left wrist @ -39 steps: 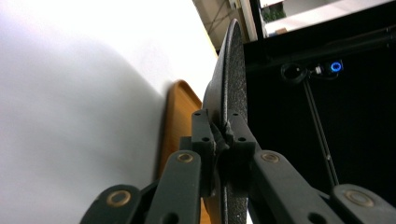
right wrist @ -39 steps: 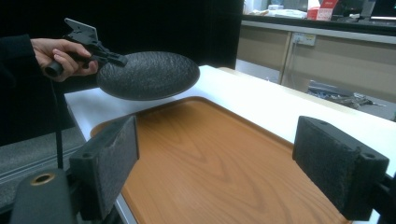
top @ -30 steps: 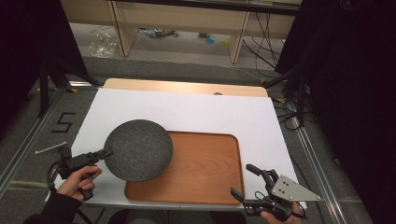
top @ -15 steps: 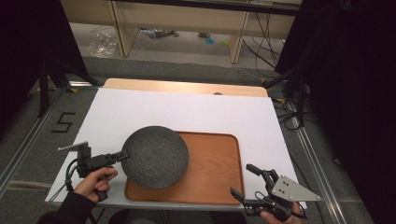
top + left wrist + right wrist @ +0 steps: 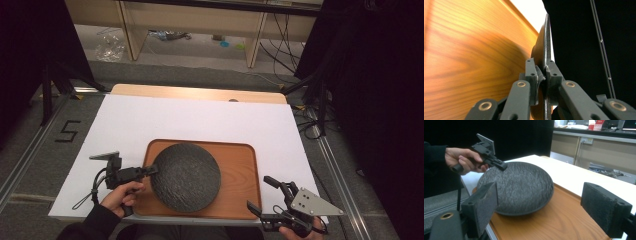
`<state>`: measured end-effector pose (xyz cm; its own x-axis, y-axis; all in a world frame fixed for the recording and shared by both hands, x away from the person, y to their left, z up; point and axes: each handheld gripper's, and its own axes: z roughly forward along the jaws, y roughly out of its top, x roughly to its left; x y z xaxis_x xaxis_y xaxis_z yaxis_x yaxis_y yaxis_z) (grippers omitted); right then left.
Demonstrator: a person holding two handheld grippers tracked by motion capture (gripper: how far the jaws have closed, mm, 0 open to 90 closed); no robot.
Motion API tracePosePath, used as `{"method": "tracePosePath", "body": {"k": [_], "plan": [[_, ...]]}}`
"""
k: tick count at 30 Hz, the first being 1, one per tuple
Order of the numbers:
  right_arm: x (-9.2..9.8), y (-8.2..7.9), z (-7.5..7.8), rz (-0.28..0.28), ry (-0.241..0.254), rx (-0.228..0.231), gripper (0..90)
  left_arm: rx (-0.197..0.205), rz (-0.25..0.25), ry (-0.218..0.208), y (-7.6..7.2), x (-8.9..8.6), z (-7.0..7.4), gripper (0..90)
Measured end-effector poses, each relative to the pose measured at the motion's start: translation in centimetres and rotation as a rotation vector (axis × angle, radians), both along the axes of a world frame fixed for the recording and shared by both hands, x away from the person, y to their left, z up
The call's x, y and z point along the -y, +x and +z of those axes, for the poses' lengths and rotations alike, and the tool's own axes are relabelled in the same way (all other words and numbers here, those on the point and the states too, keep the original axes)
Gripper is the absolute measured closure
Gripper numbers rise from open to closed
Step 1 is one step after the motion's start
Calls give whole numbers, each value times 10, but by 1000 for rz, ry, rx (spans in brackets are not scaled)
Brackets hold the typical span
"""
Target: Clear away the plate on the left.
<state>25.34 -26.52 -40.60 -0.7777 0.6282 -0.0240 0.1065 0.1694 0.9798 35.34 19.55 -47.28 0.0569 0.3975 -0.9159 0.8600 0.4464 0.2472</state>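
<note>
A dark grey round plate point(image 5: 186, 176) lies over the left half of a wooden tray point(image 5: 235, 165) at the table's front. My left gripper point(image 5: 150, 171) is shut on the plate's left rim. In the left gripper view both pads point(image 5: 550, 72) pinch the thin plate edge point(image 5: 547, 37), with the tray's wood grain point(image 5: 474, 62) close beside it. The right gripper view looks across the tray point(image 5: 559, 220) at the plate point(image 5: 519, 187) and at the left gripper point(image 5: 502, 165) in a hand. My right gripper point(image 5: 260, 192) stands open off the tray's front right corner, with nothing between its pads point(image 5: 604, 210).
A white sheet point(image 5: 200, 120) covers the table, and a strip of wooden tabletop point(image 5: 200, 93) shows at the back edge. A floor mark "5" point(image 5: 67, 131) lies to the left. Shelving and cables point(image 5: 300, 45) stand behind the table.
My left gripper has carried the plate to the right, from the tray's left edge to over its left half. The right gripper has stayed where it was.
</note>
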Motion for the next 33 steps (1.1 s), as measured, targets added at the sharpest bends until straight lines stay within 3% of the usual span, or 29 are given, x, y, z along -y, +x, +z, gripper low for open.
{"method": "tracePosePath", "body": {"k": [8,9,14,18,20,22,25,31,33], "plan": [[0,-1,0,-4,1,-2,156,-22,-52,56,4,18,-6,810],[1,-1,1,0,0,-1,156,-25,-51,45,4,17,-7,810],[0,-1,0,-3,2,-1,156,15,-51,90,4,19,-8,817],[0,-1,0,-4,3,-2,156,17,-57,124,4,21,-10,835],[0,-1,0,-3,3,-1,156,51,-87,154,6,21,-11,846],[0,-1,0,-3,3,-2,156,43,-103,165,6,22,-11,852],[0,-1,0,0,3,-1,156,75,-123,194,6,24,-10,854],[0,-1,0,-2,3,-3,156,77,-152,234,5,27,-10,836],[0,-1,0,2,4,-3,156,82,-162,270,4,30,-10,825]]}}
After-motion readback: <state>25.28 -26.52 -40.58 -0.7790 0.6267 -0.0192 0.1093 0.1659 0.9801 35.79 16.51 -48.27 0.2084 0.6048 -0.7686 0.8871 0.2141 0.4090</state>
